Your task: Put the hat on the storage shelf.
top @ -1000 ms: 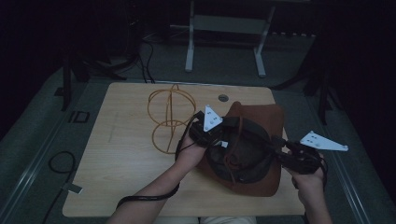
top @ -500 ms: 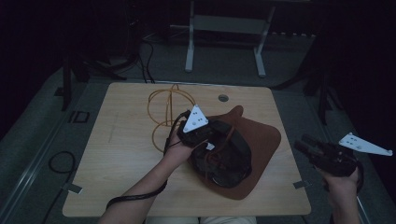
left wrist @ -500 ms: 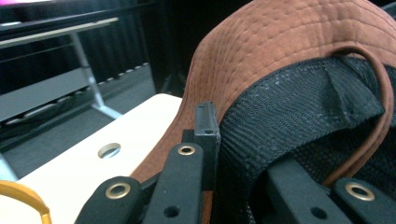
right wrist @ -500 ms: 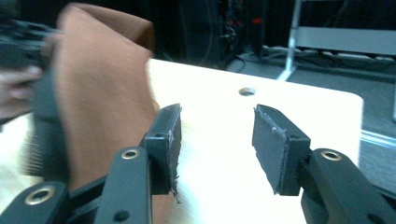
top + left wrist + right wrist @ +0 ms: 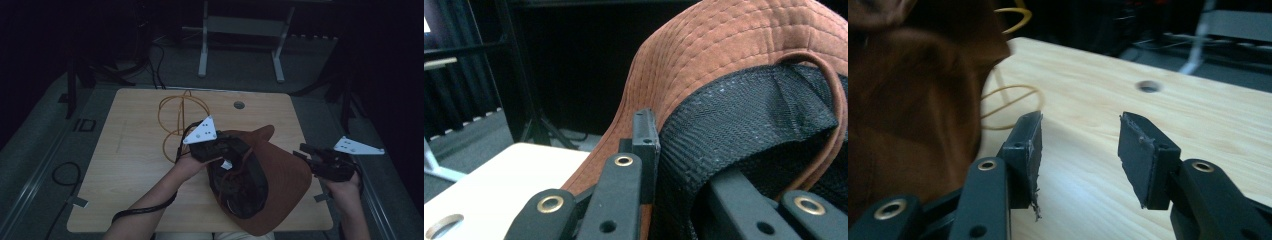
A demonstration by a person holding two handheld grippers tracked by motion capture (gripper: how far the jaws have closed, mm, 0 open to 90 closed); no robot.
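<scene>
— Brown stitched fabric hat with a black mesh lining (image 5: 280, 175), that's what the person has hold of. It sits in the lower middle of the high view, upside down over the near right part of the pale wooden table (image 5: 130, 130).

— Which gripper has it?

— The left gripper (image 5: 227, 150). In the left gripper view its black jaws are clamped on the hat's brim (image 5: 659, 85), one pad outside on the brown cloth, the other inside against the mesh.

— And the other one?

— The right gripper (image 5: 312, 155) hangs at the right edge of the high view, just off the hat's edge and not touching it. In the right gripper view (image 5: 1078, 145) its jaws stand apart with only bare tabletop between them; the hat is a brown blur at the left of that frame.

— Anything else on the table?

— A thin orange wire frame of loops (image 5: 175, 117), up and left of the hat, near the left gripper. Also a small round hole in the tabletop (image 5: 239, 105), towards the upper middle.
</scene>
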